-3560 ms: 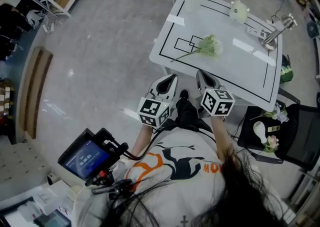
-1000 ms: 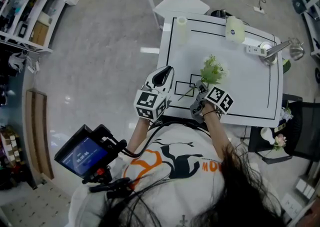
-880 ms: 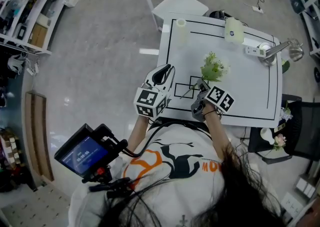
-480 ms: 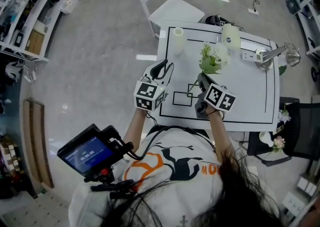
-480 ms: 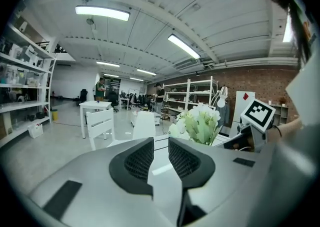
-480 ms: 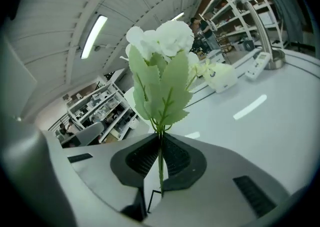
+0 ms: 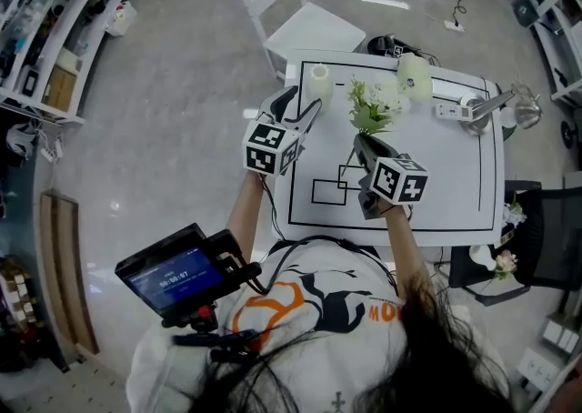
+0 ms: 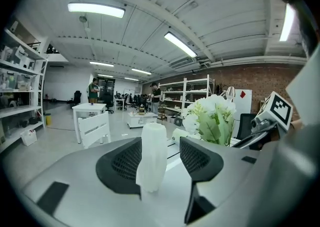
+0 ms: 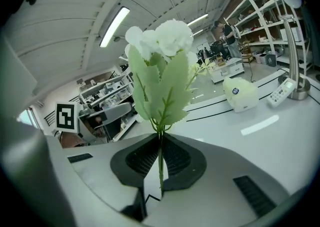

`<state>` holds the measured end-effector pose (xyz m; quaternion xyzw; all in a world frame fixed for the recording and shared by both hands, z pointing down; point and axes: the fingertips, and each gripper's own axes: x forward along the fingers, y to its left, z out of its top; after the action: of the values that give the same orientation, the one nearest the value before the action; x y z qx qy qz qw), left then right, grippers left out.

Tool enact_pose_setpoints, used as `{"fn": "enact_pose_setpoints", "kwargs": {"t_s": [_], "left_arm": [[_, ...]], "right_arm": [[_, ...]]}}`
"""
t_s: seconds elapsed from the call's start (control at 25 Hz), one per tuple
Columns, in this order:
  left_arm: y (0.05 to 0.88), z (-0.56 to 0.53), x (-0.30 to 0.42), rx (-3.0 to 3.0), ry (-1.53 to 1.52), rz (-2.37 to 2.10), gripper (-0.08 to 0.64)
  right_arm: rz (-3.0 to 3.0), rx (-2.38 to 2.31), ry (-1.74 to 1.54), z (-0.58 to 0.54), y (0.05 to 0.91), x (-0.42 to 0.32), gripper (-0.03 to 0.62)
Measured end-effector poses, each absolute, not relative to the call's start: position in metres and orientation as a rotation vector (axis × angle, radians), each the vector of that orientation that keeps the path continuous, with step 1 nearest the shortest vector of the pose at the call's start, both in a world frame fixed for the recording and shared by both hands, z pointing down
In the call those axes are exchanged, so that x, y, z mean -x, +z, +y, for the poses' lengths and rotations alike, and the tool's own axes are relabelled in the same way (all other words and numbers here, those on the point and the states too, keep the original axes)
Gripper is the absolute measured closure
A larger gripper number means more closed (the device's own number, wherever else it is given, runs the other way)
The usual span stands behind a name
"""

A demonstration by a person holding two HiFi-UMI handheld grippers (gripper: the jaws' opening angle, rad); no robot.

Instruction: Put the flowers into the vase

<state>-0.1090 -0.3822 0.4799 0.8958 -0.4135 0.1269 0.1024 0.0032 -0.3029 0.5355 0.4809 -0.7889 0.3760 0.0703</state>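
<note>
Flowers (image 9: 160,66), white heads over green leaves, upright above the far middle of the table (image 7: 455,193), thin stem pinched between the nearly closed jaws of the right gripper (image 9: 160,157). To the left, near the far left corner, pale narrow vase (image 8: 152,153), framed by the jaws of the left gripper (image 7: 303,104), just spread wide, pads not pressing it. Risks, as judged: stem swivelling in so thin a pinch, missing the narrow mouth; unclamped vase toppling from a jaw's nudge.
</note>
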Motion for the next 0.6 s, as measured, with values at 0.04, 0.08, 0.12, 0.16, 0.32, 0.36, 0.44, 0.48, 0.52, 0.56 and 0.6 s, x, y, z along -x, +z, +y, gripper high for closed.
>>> {"fn": "enact_pose_setpoints", "kwargs": {"t_s": [0.04,0.08,0.12,0.16,0.32,0.36,0.44,0.48,0.52,0.56,0.6], "left_arm": [[0.480,-0.387,0.106,-2.647,0.382,-1.210,0.327],[0.481,-0.392,0.103,-2.648,0.385,-1.200,0.322],[0.481,-0.398,0.100,-2.647,0.382,-1.192,0.321],[0.481,-0.403,0.098,-2.645,0.375,-1.187,0.316],[0.482,-0.419,0.091,-2.651,0.373,-1.176,0.304],[0.483,-0.422,0.090,-2.657,0.382,-1.177,0.304],[0.486,-0.426,0.088,-2.669,0.398,-1.182,0.304],[0.487,-0.428,0.087,-2.669,0.402,-1.183,0.304],[0.489,-0.429,0.086,-2.667,0.403,-1.182,0.304],[0.490,-0.430,0.085,-2.664,0.403,-1.181,0.304],[0.491,-0.432,0.084,-2.662,0.407,-1.181,0.304]], "right_arm": [[-2.373,-1.441,1.122,-0.303,0.534,-0.004,0.560],[-2.373,-1.436,1.118,-0.304,0.534,-0.004,0.560],[-2.374,-1.433,1.118,-0.304,0.533,-0.005,0.560],[-2.375,-1.431,1.120,-0.304,0.532,-0.006,0.560],[-2.374,-1.430,1.126,-0.304,0.532,-0.010,0.560],[-2.373,-1.431,1.126,-0.304,0.532,-0.011,0.560],[-2.371,-1.432,1.125,-0.304,0.533,-0.013,0.560],[-2.369,-1.434,1.127,-0.304,0.533,-0.014,0.560],[-2.368,-1.435,1.128,-0.305,0.533,-0.015,0.560],[-2.367,-1.435,1.129,-0.305,0.533,-0.016,0.560],[-2.368,-1.435,1.127,-0.306,0.533,-0.016,0.560]]}}
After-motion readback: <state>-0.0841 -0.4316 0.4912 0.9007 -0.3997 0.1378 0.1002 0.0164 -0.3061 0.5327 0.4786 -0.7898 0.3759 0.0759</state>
